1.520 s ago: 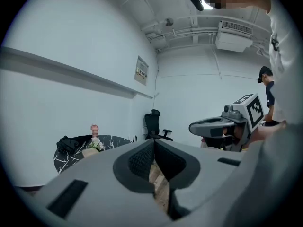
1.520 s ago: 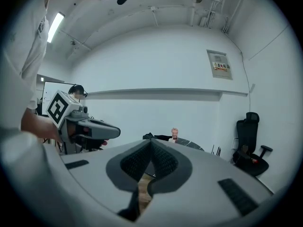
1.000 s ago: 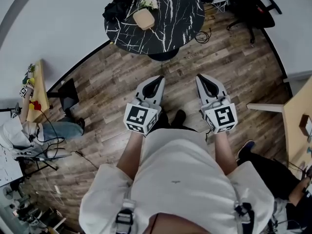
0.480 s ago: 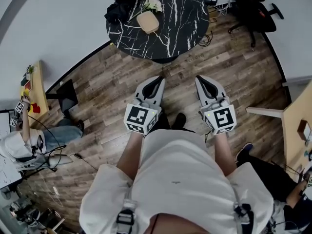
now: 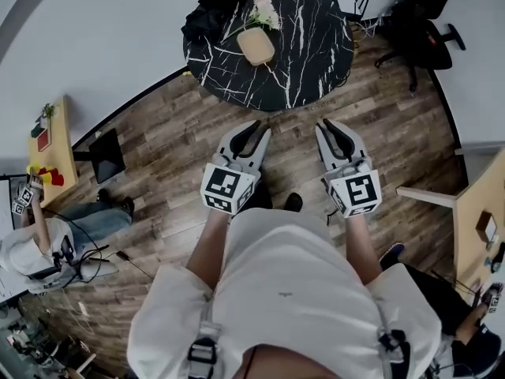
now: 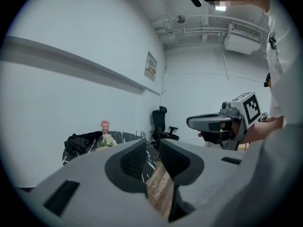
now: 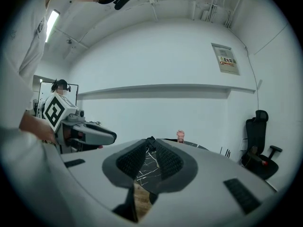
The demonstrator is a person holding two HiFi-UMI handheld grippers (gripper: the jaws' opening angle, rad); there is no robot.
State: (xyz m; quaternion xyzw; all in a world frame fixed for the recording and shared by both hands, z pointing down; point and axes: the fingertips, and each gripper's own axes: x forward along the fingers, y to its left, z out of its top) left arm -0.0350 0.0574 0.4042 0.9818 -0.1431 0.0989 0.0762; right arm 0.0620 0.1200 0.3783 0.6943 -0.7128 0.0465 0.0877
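Wood floor (image 5: 177, 136) bare between black table (image 5: 270, 97) and left gripper (image 5: 252, 127), right gripper (image 5: 328, 125); jaws of both slightly apart, empty.

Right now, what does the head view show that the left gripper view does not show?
Only the head view: the marker cube on the left gripper, a dark monitor, a seated person at the left. Only the left gripper view: the wall sign and the air conditioner. Both: the black table, the office chair and the right gripper.
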